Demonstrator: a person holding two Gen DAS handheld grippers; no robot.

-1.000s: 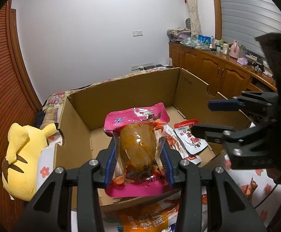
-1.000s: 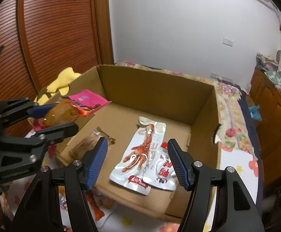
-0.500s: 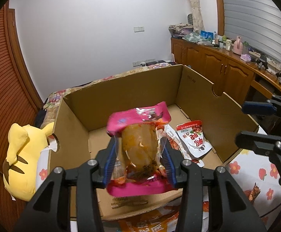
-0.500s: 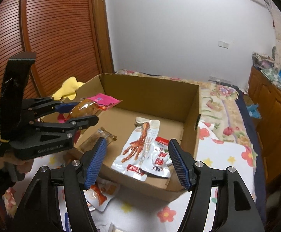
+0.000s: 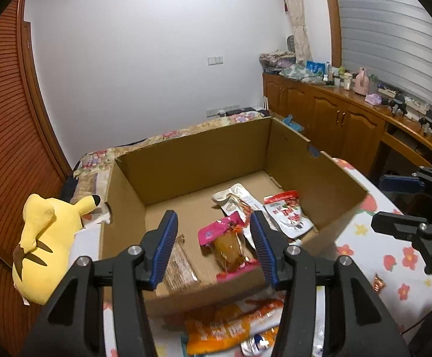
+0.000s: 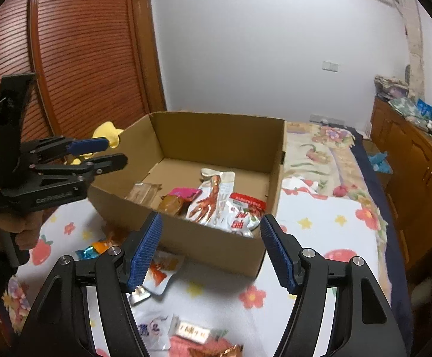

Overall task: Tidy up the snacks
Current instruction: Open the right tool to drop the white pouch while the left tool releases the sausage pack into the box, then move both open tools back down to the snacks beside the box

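Four snack packets are lying inside the one cardboard box (image 5: 329,184). The pink packet (image 5: 226,245) is resting on the box floor below the left gripper (image 5: 213,248), whose jaws are spread and empty. The right gripper (image 6: 211,250) is hanging spread above the box's near wall.

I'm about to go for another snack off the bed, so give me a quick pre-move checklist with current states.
1. Left tool open and free: ok.
2. Right tool open and free: ok.
3. Pink packet inside the cardboard box: ok.
4. Floor space remaining in the box: ok.
5. Loose snacks reachable, such as the orange packet in front of the box: ok.
6. Pink packet lying settled: cannot tell, blurred.
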